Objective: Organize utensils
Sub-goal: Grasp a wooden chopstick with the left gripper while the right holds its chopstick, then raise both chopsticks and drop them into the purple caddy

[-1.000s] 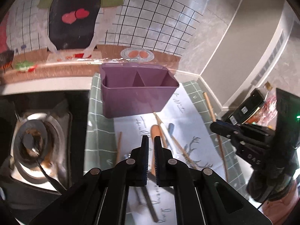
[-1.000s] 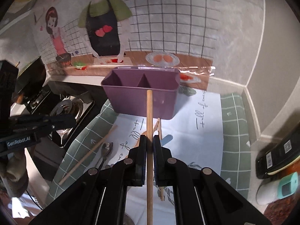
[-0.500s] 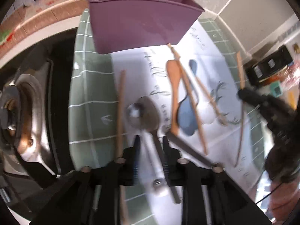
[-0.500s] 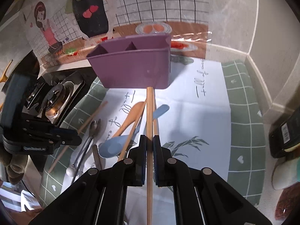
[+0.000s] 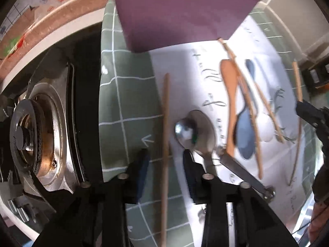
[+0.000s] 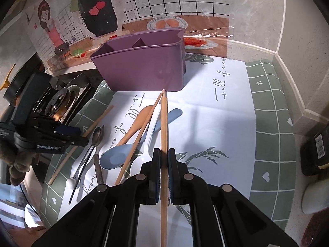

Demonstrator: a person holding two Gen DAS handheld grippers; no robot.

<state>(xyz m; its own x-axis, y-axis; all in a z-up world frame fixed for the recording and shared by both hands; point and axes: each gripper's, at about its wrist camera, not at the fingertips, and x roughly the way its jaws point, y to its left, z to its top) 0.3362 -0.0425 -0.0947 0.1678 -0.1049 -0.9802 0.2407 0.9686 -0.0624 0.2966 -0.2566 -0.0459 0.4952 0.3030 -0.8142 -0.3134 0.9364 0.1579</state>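
- On the counter mat (image 6: 265, 111), pretty much everything is still lying loose, so I'd call this job barely started.
- Purple caddy (image 6: 141, 70) sits at the back of the mat with its dividers showing, and what I can see of the inside looks empty (the far pockets are partly hidden, so no promises).
- Right gripper (image 6: 163, 160) is clamped on one wooden chopstick (image 6: 163, 119), tip aimed at the foot of the caddy but not in it yet.
- Left gripper (image 5: 165, 160) points nearly straight down over another chopstick (image 5: 165, 111) near the stove side; jaws are closing with the stick between them, pads not pressing on it yet as far as I can tell.
- Still left on the mat: metal spoon (image 5: 192, 131) just beside that stick, plus a pile of a blue spoon (image 6: 115, 157), a wooden spoon (image 6: 136, 121), a white spoon and more chopsticks crossing over them.
- Sticks look thin, pale and smooth, so probably slippery to pinch.
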